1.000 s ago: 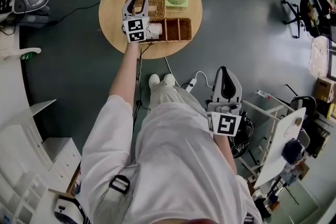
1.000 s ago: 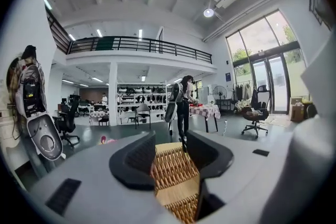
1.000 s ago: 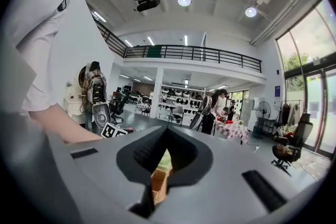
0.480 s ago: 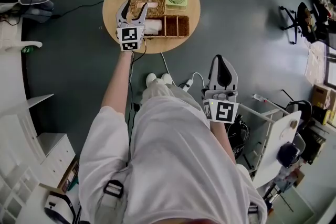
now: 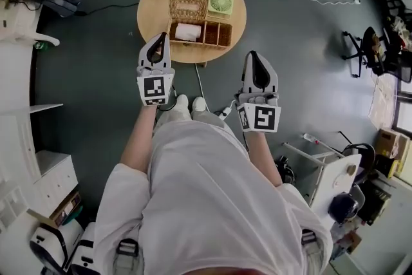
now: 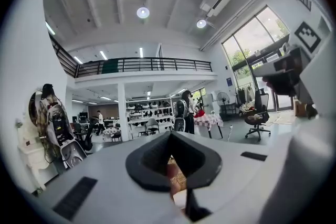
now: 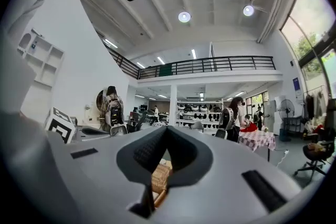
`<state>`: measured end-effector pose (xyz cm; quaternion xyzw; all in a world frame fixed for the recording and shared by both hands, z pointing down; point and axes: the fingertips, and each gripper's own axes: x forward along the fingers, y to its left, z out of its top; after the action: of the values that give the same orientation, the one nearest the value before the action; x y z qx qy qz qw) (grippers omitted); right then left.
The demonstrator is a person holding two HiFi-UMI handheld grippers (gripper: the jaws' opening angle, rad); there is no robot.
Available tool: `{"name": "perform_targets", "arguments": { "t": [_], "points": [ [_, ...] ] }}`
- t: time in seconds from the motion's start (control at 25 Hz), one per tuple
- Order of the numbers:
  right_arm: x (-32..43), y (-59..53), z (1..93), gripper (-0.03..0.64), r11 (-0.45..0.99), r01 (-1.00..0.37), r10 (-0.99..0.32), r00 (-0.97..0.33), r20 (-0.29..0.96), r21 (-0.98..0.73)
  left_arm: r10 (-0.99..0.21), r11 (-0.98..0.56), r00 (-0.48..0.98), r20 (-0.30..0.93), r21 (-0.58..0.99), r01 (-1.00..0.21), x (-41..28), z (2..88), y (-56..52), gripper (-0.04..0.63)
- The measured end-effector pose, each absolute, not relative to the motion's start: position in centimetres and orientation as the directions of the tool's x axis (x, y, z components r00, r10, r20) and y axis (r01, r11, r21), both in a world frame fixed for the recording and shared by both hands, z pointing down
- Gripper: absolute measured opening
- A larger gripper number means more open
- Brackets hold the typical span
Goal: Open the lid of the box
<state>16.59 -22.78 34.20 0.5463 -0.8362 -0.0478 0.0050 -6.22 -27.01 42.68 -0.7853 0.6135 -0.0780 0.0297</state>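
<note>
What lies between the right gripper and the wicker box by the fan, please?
In the head view, the divided basket lies between the right gripper and the wicker box.

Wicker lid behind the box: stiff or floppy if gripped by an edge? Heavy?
Wicker lid holds a flat rectangle, so probably stiff with slight flex. Thin weave suggests it is light. Rough texture should resist slipping.
</note>
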Motion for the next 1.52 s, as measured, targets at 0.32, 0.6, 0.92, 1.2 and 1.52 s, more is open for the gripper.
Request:
{"name": "perform_targets", "arguments": {
  "t": [0.32, 0.6, 0.92, 1.2, 1.52],
  "points": [
    [12.2, -20.4, 37.4, -0.005, 0.497, -0.865, -0.867, -0.499, -0.015, 0.072, -0.97, -0.239, 0.232, 0.068, -0.125, -0.963, -6.2, 39.8, -19.1, -0.006],
    [10.3, -13.1, 36.6, -0.005, 0.463, -0.885, -0.886, -0.464, -0.016, 0.045, -0.962, -0.274, 0.273, 0.026, -0.092, -0.957, -7.1, 37.2, -12.6, -0.006],
    [4.0, -2.6, 33.8, -0.005, 0.486, -0.874, -0.874, -0.486, -0.02, 0.02, -0.954, -0.3, 0.3, 0.015, -0.079, -0.951, -12.3, 34.4, -2.7, -0.006],
    [2.6, 0.9, 32.6, -0.005, 0.524, -0.85, -0.851, -0.526, -0.018, 0.059, -0.964, -0.266, 0.266, 0.008, -0.071, -0.961, -13.3, 33.4, 1.1, -0.006],
    [5.1, 2.9, 33.9, -0.006, 0.535, -0.844, -0.845, -0.535, 0.016, 0.046, -0.955, -0.287, 0.287, 0.068, 0.009, -0.958, -9.7, 35.6, 4.8, -0.006]
  ]
}}
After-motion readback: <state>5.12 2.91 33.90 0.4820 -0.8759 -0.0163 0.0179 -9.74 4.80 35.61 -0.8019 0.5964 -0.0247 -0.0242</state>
